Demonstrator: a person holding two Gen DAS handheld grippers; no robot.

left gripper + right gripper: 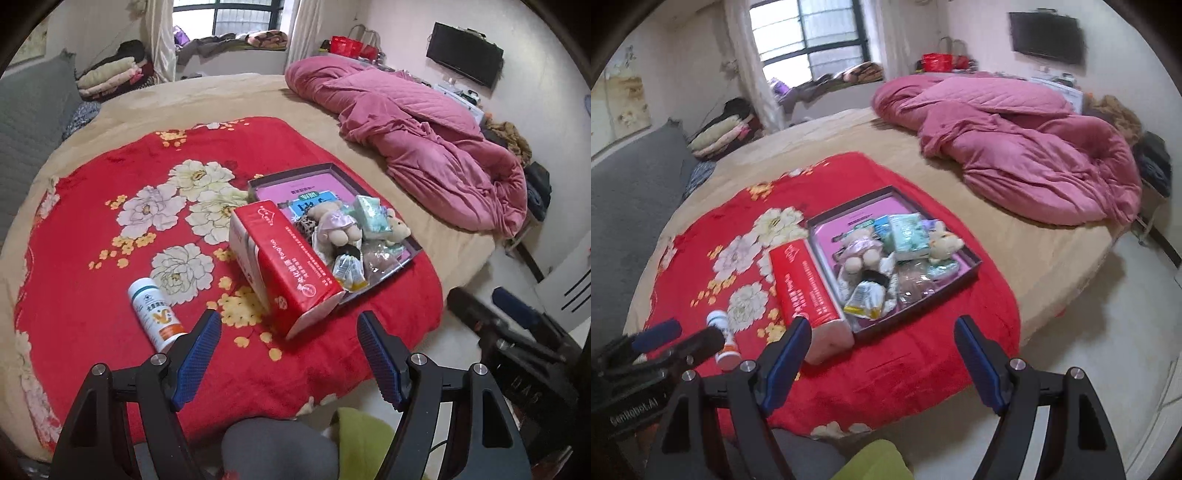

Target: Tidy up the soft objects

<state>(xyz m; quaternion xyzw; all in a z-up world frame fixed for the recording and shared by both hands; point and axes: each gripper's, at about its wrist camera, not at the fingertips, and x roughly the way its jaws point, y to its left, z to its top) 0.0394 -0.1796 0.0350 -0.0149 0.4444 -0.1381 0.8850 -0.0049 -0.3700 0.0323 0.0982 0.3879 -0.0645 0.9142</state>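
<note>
A shallow dark tray [258, 180] [971, 271] lies on a red flowered blanket [92, 295] [905, 362]. It holds a plush bear in a lilac dress [334, 225] [858, 254], a second small plush bear [399, 223] [945, 240], tissue packs [369, 214] [907, 232] and snack packets [347, 269] [866, 299]. A red tissue box [288, 266] [807, 288] leans at the tray's left side. A white bottle [155, 314] [724, 339] lies further left. My left gripper [290, 354] is open and empty, short of the box. My right gripper [882, 354] is open and empty, short of the tray.
A crumpled pink quilt [424, 136] [1015, 147] fills the bed's far right. A grey headboard cushion [33, 122] stands at the left. Folded blankets [110, 74] pile up at the back. Dark gear [517, 339] sits on the floor right of the bed. The left gripper's body [646, 354] shows at lower left.
</note>
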